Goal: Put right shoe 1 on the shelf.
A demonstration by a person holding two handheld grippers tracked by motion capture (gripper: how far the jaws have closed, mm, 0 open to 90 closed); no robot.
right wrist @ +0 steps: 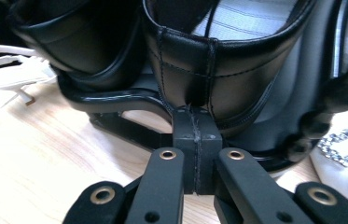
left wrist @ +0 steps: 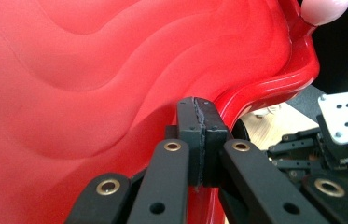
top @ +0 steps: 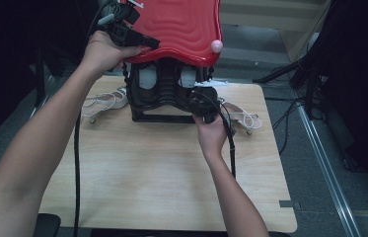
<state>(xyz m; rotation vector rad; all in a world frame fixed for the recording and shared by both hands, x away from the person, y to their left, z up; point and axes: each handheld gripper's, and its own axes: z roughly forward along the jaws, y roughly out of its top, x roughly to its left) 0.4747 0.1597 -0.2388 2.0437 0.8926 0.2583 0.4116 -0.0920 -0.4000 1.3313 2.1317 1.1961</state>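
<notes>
On the left, the left gripper [top: 148, 43] had its jaws pressed together with nothing between them, their tips resting against the near edge of the red wavy lid [top: 181, 27] raised over the black shoe rack [top: 164, 98], while a white strappy sandal [top: 105, 101] lay on the wooden table [top: 162, 168] beside the rack. Toward the right, the right gripper [right wrist: 195, 128] was likewise clenched and empty, its tips at the heel seam of a black shoe [right wrist: 237, 70] seated in the rack, and another white sandal [top: 245, 120] lay just right of that hand.
</notes>
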